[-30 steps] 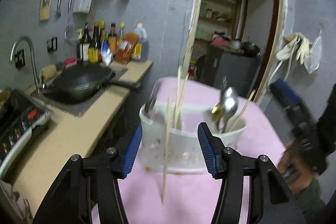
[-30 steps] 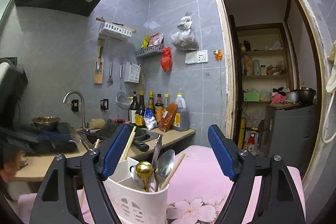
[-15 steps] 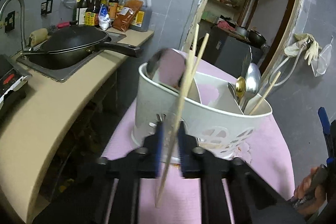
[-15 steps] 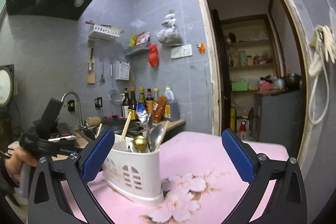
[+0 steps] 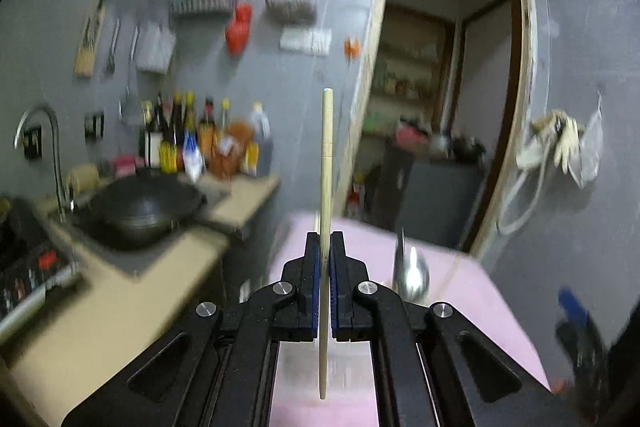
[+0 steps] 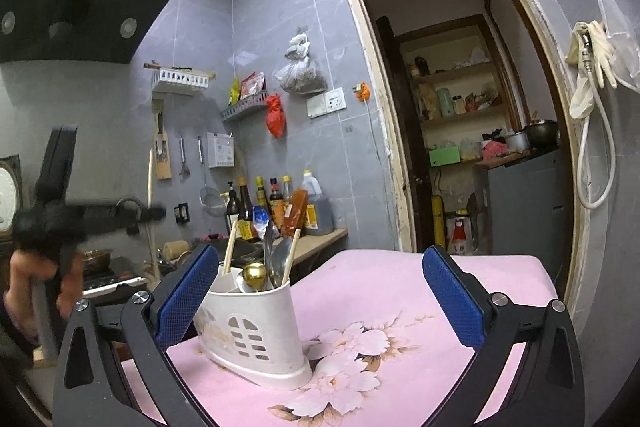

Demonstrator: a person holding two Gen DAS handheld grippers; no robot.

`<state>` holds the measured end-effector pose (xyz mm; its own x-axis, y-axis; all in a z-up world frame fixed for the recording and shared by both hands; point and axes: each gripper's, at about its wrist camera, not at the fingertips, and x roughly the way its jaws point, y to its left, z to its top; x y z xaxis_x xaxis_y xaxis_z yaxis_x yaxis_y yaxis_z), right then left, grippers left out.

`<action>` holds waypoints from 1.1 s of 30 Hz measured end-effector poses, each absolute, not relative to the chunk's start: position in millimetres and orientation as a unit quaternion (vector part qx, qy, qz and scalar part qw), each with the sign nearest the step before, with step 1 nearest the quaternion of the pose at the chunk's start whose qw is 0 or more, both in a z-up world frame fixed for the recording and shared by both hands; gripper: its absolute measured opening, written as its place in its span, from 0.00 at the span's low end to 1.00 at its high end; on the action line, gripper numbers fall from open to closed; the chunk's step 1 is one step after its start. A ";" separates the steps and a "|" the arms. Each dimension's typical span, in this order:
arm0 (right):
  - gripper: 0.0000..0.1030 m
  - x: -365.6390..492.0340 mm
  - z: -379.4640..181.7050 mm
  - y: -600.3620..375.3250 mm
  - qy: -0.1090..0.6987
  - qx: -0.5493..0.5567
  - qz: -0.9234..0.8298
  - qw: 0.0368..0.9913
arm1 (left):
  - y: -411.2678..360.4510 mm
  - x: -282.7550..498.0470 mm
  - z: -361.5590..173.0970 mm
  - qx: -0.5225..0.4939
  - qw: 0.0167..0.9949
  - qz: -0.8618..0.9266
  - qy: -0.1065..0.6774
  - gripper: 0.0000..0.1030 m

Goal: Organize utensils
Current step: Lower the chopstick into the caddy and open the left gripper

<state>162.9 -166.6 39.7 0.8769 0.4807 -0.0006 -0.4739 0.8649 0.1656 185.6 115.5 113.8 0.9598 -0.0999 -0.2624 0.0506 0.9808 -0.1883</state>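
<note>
My left gripper [image 5: 325, 247] pinches one chopstick [image 5: 326, 187] upright, mid-air above pink table [image 6: 400, 291]. Right gripper [image 6: 320, 291] spread wide, empty, beside caddy [image 6: 256, 331]. Keep stick vertical, lower slow into chopstick compartment w/o knocking spoons [image 6: 276, 259].

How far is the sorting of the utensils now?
Partly done. The holder on the pink cloth already holds spoons and two chopsticks. The left tongs grip one chopstick, lifted upright. The right tongs are open and empty. Placing that chopstick remains.
</note>
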 end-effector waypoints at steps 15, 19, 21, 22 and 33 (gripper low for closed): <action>1.00 135.7 34.8 -184.0 0.015 0.076 0.195 0.978 | 123.7 238.6 90.0 -0.079 0.989 0.014 0.121 0.04; 1.00 125.7 35.9 -184.9 0.020 0.073 0.181 0.981 | 125.1 228.3 84.2 -0.092 0.987 -0.003 0.134 0.36; 1.00 120.8 37.1 -182.9 0.028 0.069 0.170 0.983 | 127.1 215.0 83.4 -0.110 0.986 -0.016 0.121 0.46; 1.00 118.8 36.9 -182.2 0.032 0.067 0.167 0.983 | 126.0 210.6 84.1 -0.110 0.986 -0.020 0.123 0.46; 1.00 68.3 29.8 -178.6 0.060 0.054 0.124 0.989 | 97.4 118.3 50.9 -0.088 0.980 -0.078 0.162 0.61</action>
